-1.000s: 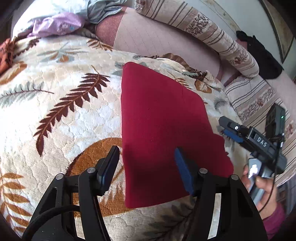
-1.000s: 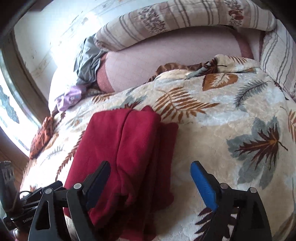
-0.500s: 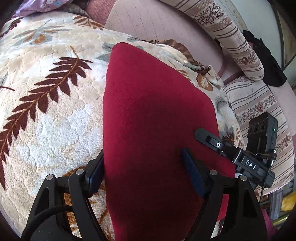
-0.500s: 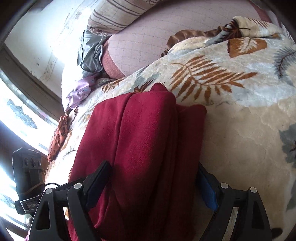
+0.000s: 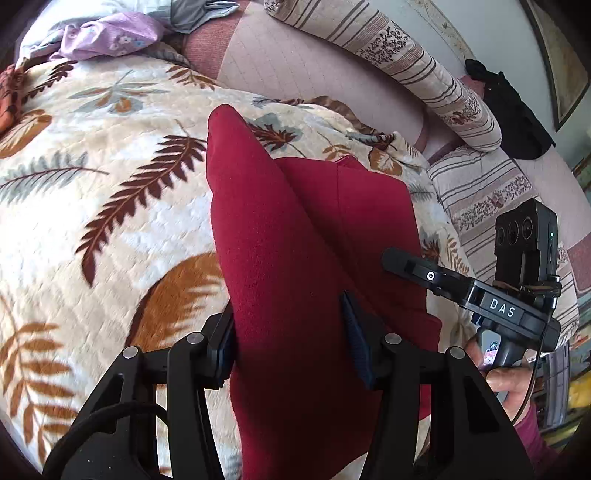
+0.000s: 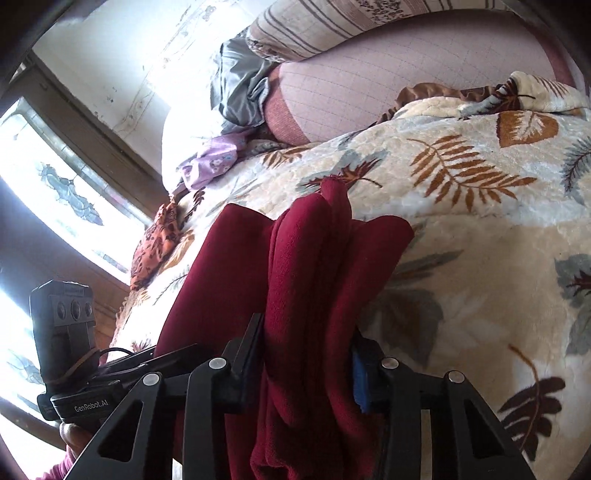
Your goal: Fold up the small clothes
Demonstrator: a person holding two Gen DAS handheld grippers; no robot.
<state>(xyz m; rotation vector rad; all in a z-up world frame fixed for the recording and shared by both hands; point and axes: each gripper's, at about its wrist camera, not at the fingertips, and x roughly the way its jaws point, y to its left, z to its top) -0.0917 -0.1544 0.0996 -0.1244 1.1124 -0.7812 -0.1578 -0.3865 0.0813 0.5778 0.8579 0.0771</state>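
Observation:
A dark red garment point(image 5: 295, 229) lies folded on a cream blanket point(image 5: 110, 206) with a leaf print. My left gripper point(image 5: 290, 343) is shut on the garment's near edge, and the cloth rises in a ridge between its fingers. My right gripper point(image 6: 308, 365) is shut on a thick bunch of the same red garment point(image 6: 314, 258) at its other side. The right gripper also shows in the left wrist view point(image 5: 406, 262), at the garment's right edge. The left gripper shows in the right wrist view point(image 6: 122, 369), low at the left.
Striped pillows point(image 5: 406, 59) and a pink cushion point(image 5: 295, 62) lie behind the blanket. Lilac and grey clothes point(image 5: 110, 29) are heaped at the far left. A black item point(image 5: 513, 110) lies at the far right. A bright window point(image 6: 55, 177) is to the left.
Both grippers have closed on the red garment and lifted its near edge. The cloth now bunches up between the fingers and folds over toward the far side.

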